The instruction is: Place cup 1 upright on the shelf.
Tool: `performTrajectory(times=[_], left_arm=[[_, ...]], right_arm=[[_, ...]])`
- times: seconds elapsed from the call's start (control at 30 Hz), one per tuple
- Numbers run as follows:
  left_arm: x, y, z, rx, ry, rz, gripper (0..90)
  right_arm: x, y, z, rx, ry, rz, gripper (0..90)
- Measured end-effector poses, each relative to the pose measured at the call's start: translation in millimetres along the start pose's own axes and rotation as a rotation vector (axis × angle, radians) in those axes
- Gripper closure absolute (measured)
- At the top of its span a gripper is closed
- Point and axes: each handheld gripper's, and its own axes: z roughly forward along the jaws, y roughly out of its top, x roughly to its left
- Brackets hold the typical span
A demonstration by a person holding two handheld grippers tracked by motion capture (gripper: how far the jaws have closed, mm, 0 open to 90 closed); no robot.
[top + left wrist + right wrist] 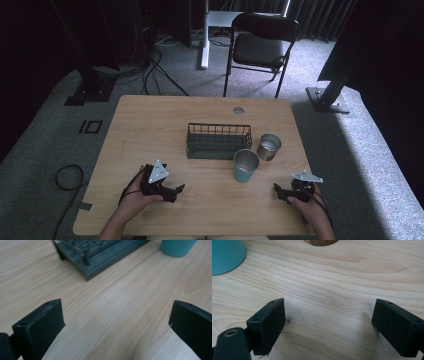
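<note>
A dark wire rack [218, 141] stands at the middle of the wooden table [150, 125]. To its right are a teal cup [245, 166] and, behind it, a brown metal cup [269, 146], both upright. My left gripper [177, 191] rests low near the front left, open, nothing between its jaws; in the left gripper view the rack [100, 255] and the teal cup [178, 247] lie ahead of it. My right gripper [278, 192] sits at the front right, open and empty, with the teal cup [225, 256] to its upper left and the brown cup's base [321, 242] ahead.
A round grommet hole [238, 110] is in the table's back edge. Beyond the table stand a black folding chair [260, 47], a white desk leg [205, 35] and dark frame posts on grey carpet. A cable loop [67, 177] lies on the floor at left.
</note>
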Motion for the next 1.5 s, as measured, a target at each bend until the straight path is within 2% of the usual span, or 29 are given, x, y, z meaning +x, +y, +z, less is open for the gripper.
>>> performTrajectory(times=[0.13, 0.23, 0.5, 0.83, 0.93, 1.03, 1.5], left_arm=[[-6.6, 6.6, 7.1, 0.000, -0.015, 0.022, 0.5], [-8.9, 9.2, 10.1, 0.000, -0.025, 0.018, 0.5], [-19.8, 17.1, 24.7, 0.001, -0.070, 0.040, 0.5], [-26.7, 26.9, 37.7, -0.010, -0.090, 0.054, 0.5], [-30.7, 32.1, 44.6, -0.008, -0.119, 0.069, 0.5], [-34.1, 34.7, 49.8, -0.001, -0.129, 0.084, 0.5], [-43.9, 47.4, 73.8, -0.024, -0.157, 0.078, 0.5]], right_arm=[[0.0, 0.0, 0.0, 0.000, 0.000, 0.000, 11.2], [0.0, 0.0, 0.0, 0.000, 0.000, 0.001, 11.2], [0.0, 0.0, 0.0, 0.000, 0.000, 0.000, 11.2], [0.0, 0.0, 0.0, 0.000, 0.000, 0.000, 11.2], [0.0, 0.0, 0.0, 0.000, 0.000, 0.000, 11.2], [0.0, 0.0, 0.0, 0.000, 0.000, 0.000, 11.2], [0.0, 0.0, -0.1, 0.000, 0.000, 0.000, 11.2]])
